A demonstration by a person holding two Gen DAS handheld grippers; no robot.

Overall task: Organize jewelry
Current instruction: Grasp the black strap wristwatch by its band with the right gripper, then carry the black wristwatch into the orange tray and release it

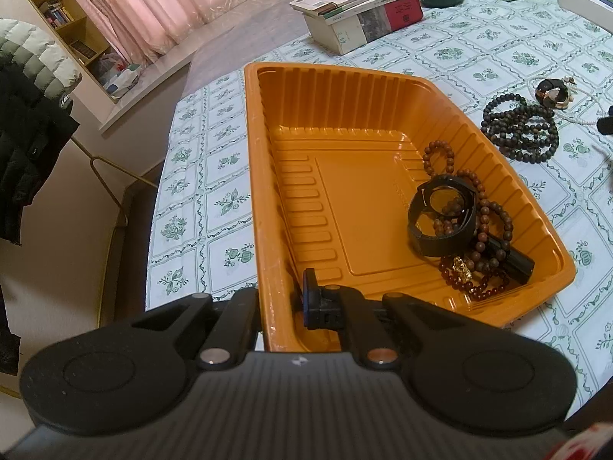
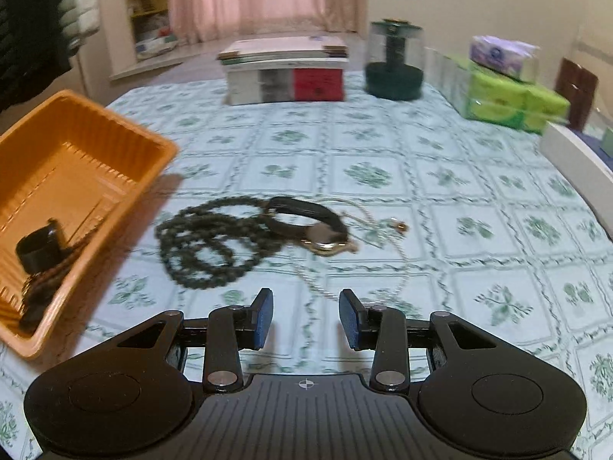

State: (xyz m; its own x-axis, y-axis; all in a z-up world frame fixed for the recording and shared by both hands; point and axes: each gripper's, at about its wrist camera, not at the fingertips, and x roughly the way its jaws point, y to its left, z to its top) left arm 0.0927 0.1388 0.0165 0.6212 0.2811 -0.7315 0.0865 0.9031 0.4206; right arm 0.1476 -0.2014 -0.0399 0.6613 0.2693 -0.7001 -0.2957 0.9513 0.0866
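An orange plastic tray (image 1: pixel 329 122) sits on the table. In it lie a black watch (image 1: pixel 440 211), brown bead bracelets (image 1: pixel 494 214) and a dark red bracelet with a gold charm (image 1: pixel 463 268). My left gripper (image 1: pixel 281 303) is shut on the tray's near left wall. On the cloth right of the tray lie a dark bead necklace (image 2: pixel 207 241), a gold-cased watch (image 2: pixel 310 226) and a thin white chain (image 2: pixel 329 291). My right gripper (image 2: pixel 306 314) is open and empty, just in front of the chain. The tray also shows in the right wrist view (image 2: pixel 126 130).
A stack of books (image 2: pixel 285 73) and a dark green jar (image 2: pixel 394 65) stand at the table's far side. Green tissue packs (image 2: pixel 509 103) and a white box (image 2: pixel 574 161) stand at the right. The table's left edge (image 1: pixel 161 199) is near the tray.
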